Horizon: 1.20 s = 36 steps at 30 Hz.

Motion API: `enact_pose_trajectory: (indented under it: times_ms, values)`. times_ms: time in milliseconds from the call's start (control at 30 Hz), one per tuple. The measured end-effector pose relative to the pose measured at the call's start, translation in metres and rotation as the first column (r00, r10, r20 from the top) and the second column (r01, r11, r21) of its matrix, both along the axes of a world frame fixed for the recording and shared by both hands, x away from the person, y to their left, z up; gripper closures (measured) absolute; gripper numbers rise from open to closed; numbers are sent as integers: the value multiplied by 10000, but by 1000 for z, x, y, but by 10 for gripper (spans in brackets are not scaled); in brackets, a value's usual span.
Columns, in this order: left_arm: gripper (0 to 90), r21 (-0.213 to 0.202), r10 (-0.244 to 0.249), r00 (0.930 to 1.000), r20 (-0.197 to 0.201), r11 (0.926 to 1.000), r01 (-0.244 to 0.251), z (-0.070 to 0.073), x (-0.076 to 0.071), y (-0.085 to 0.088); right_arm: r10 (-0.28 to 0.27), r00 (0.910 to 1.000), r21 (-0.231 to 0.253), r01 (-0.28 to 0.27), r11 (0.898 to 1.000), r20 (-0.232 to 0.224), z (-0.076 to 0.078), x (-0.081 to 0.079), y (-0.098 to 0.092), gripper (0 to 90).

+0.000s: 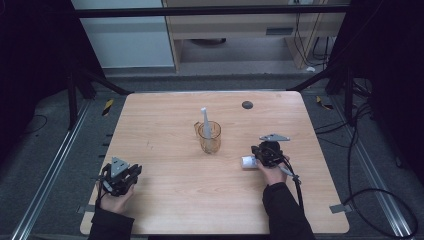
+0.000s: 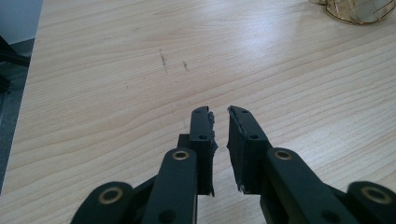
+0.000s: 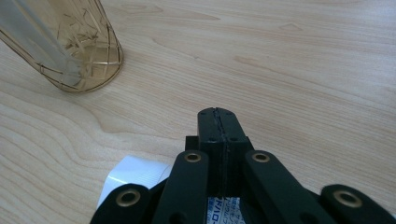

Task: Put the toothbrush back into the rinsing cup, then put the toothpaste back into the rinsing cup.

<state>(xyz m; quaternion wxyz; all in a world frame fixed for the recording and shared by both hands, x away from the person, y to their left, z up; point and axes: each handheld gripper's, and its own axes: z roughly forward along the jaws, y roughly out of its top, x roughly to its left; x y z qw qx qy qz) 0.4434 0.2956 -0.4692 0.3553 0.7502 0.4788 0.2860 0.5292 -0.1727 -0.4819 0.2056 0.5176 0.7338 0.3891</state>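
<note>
An amber see-through cup (image 1: 210, 137) stands at the table's middle with a white stick-like item (image 1: 204, 120) upright in it. My right gripper (image 1: 260, 151) rests on the table to the cup's right, jaws pressed together with nothing between them (image 3: 218, 112). A white tube with blue print (image 1: 247, 162) lies just under and beside it (image 3: 133, 175). The cup (image 3: 79, 51) appears at the upper left of the right gripper view. My left gripper (image 1: 135, 171) sits near the front left, its jaws a narrow gap apart over bare wood (image 2: 220, 112).
A small dark round spot (image 1: 247, 104) marks the wooden table (image 1: 165, 210) toward the far side. The cup's base (image 2: 357, 11) peeks in at the top right of the left gripper view. Cables trail on the floor to the right.
</note>
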Motion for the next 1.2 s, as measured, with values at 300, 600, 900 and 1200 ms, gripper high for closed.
enact_pose_trajectory:
  times_ms: [300, 600, 900, 1200]
  values:
    - [786, -16, -8, 10000, 23, 10000, 8, 0, 0, 0, 134, 9997, -172, -138, 9998, -225, -1, -1, 2, 900]
    - [787, 6, -2, 10000, -3, 10000, 2, 0, 0, 0, 356, 9987, -235, -365, 9991, -365, 0, -5, 5, 900]
    - [787, 108, -2, 10000, 62, 9999, 1, 2, -1, -3, 663, 9961, -521, -693, 9962, -579, 0, -11, 6, 900]
    - [783, 84, 19, 10000, 26, 10000, -19, 1, 0, -2, 1057, 9917, -530, -1097, 9925, -730, 2, -26, 3, 900]
